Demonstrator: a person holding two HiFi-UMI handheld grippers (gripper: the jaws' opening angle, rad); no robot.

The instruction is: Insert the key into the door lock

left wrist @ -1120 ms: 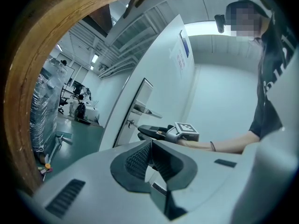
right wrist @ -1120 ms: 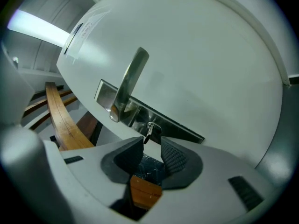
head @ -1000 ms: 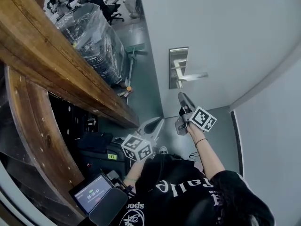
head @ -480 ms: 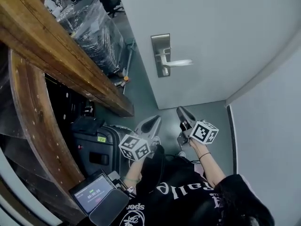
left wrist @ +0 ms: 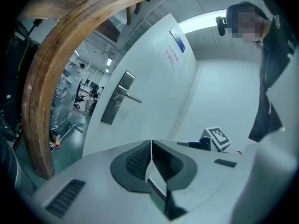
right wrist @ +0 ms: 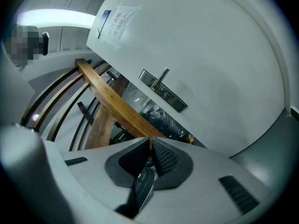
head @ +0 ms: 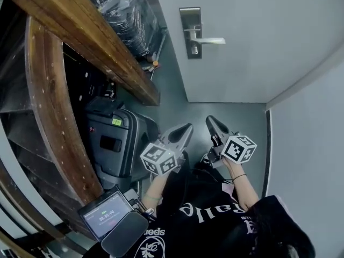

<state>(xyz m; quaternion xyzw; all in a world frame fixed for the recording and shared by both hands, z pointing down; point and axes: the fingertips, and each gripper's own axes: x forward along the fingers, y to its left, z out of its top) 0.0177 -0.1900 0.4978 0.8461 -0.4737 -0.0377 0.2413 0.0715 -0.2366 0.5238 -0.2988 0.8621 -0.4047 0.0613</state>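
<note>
The grey door's metal lock plate [head: 192, 31] with its lever handle [head: 210, 40] is at the top of the head view, far from both grippers. The plate also shows in the left gripper view [left wrist: 113, 104] and the right gripper view [right wrist: 164, 92]. My left gripper [head: 187, 127] and right gripper [head: 208, 119] are held low, close to the person's body, side by side and pointing toward the door. Both have their jaws together, seen close up for the left gripper [left wrist: 151, 143] and the right gripper [right wrist: 150, 140]. No key shows in any view.
A curved wooden beam [head: 80, 26] runs along the left. Below it stands a black case [head: 115, 141], and a plastic-wrapped stack [head: 129, 12] sits near the door. A tablet [head: 106, 215] is at the lower left. A white wall [head: 309, 133] closes in the right side.
The lock has gone from just ahead of the right gripper to the top of the head view. Both grippers now sit lower and nearer the body, farther from the door.
</note>
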